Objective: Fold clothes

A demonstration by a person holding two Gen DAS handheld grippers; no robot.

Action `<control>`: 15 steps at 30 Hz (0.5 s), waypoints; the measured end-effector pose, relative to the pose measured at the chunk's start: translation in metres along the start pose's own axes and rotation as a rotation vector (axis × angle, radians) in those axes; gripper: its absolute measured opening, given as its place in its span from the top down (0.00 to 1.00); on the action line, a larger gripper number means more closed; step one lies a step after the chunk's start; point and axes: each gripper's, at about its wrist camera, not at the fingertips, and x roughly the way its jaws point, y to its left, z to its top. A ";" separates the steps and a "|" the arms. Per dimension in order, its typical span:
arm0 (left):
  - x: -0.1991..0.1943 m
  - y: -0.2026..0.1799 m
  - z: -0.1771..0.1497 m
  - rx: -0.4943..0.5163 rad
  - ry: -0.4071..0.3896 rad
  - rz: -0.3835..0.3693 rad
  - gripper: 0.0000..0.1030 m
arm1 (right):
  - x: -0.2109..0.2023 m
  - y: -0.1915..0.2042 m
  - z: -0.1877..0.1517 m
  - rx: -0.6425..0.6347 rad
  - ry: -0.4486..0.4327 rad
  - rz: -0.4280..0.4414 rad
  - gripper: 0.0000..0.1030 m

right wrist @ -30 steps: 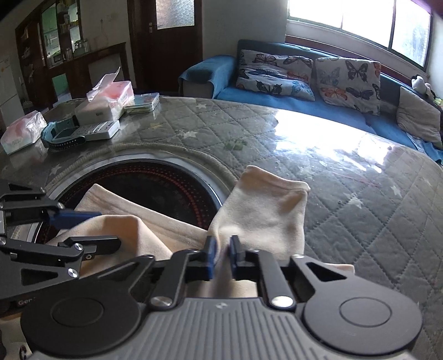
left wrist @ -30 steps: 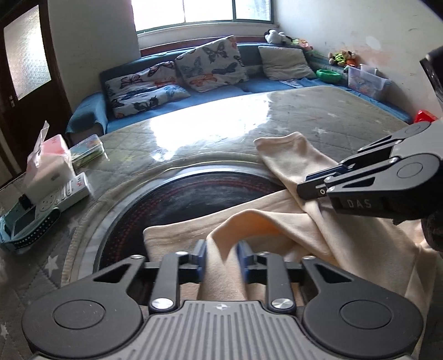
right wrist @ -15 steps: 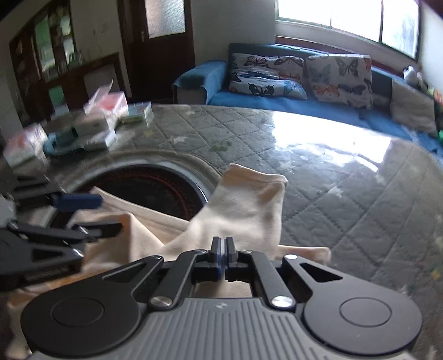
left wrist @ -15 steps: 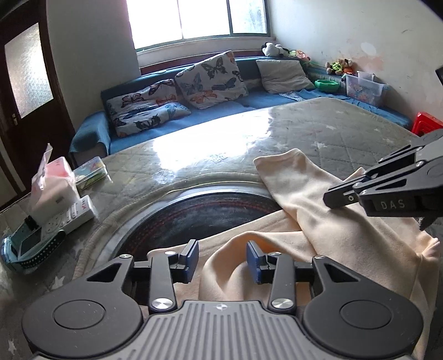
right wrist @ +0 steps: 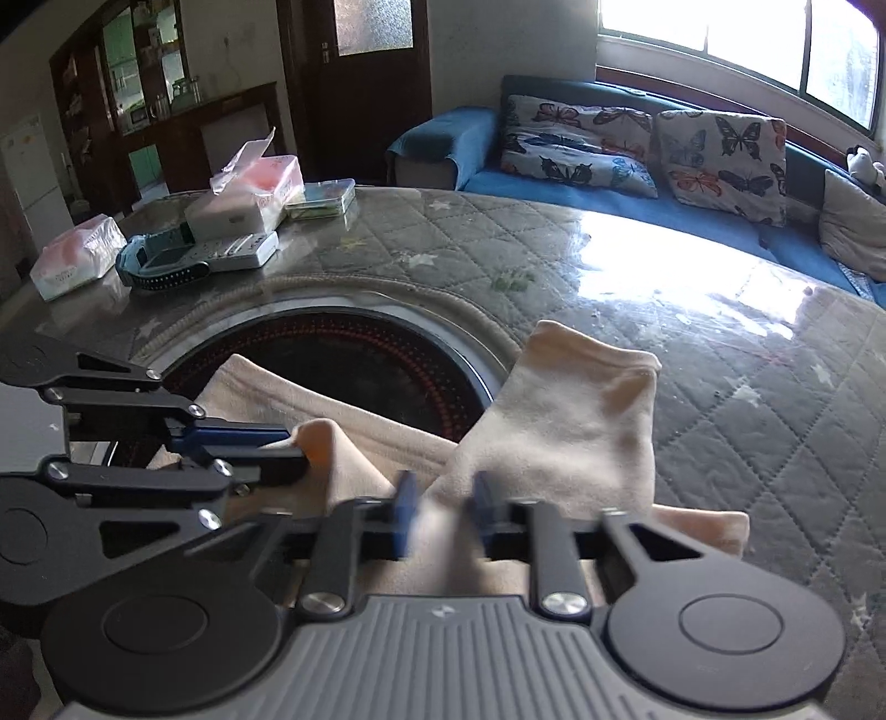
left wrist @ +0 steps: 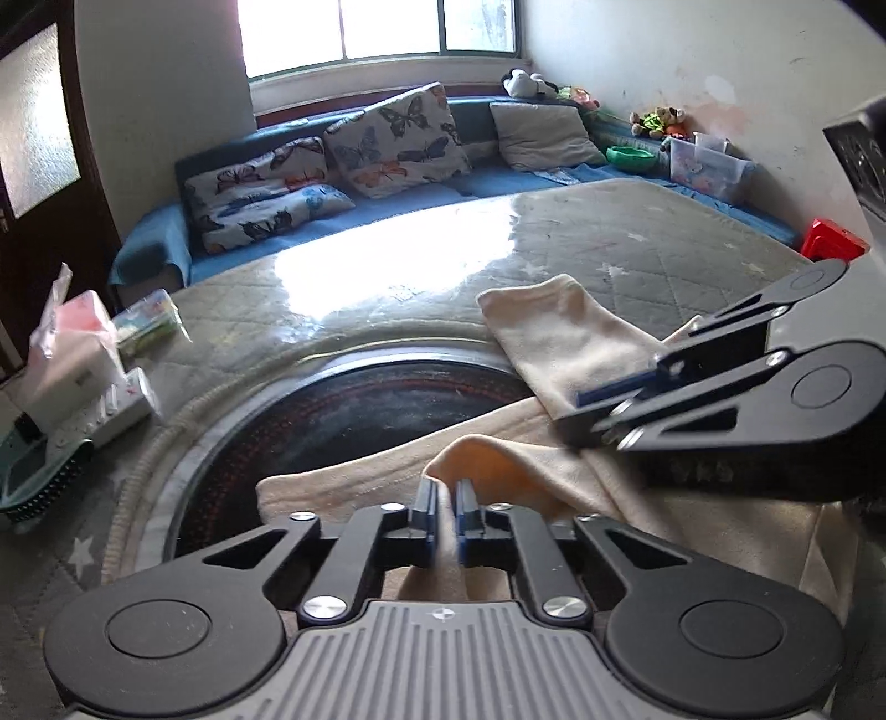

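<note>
The cream garment (left wrist: pixel 559 343) lay rumpled on the quilted table cover (left wrist: pixel 664 243), partly over the dark round inset (left wrist: pixel 354 410), one sleeve stretched flat toward the sofa (left wrist: pixel 443 188). The left gripper (left wrist: pixel 446 507) was clamped on a raised fold of its cloth; the right gripper (right wrist: pixel 441 501) stood parted, fabric between its blurred fingers. Only the right wrist view showed the dark door (right wrist: pixel 365 83), the cabinet (right wrist: pixel 166 127) and the tissue packs (right wrist: pixel 77 255); the left showed toys (left wrist: pixel 659 119) beneath the window (left wrist: pixel 382 27).
</note>
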 end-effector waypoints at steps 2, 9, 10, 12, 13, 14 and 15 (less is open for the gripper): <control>-0.007 0.002 -0.001 -0.015 -0.017 0.019 0.97 | -0.006 -0.001 -0.001 -0.004 -0.010 -0.015 0.98; -0.037 0.014 -0.004 -0.061 -0.066 0.076 0.97 | -0.035 -0.011 -0.007 0.007 -0.053 -0.072 0.98; -0.041 0.016 -0.005 -0.067 -0.074 0.087 0.97 | -0.039 -0.013 -0.009 0.011 -0.057 -0.079 0.98; -0.053 0.022 -0.007 -0.090 -0.091 0.114 0.97 | -0.044 -0.015 -0.010 0.013 -0.064 -0.089 0.98; -0.059 0.026 -0.009 -0.104 -0.100 0.128 0.97 | -0.047 -0.016 -0.012 0.013 -0.069 -0.095 0.98; -0.065 0.030 -0.011 -0.117 -0.108 0.143 0.97 | -0.051 -0.018 -0.013 0.013 -0.073 -0.102 0.98; -0.071 0.034 -0.013 -0.131 -0.117 0.157 0.97 | -0.053 -0.018 -0.014 0.012 -0.076 -0.108 0.98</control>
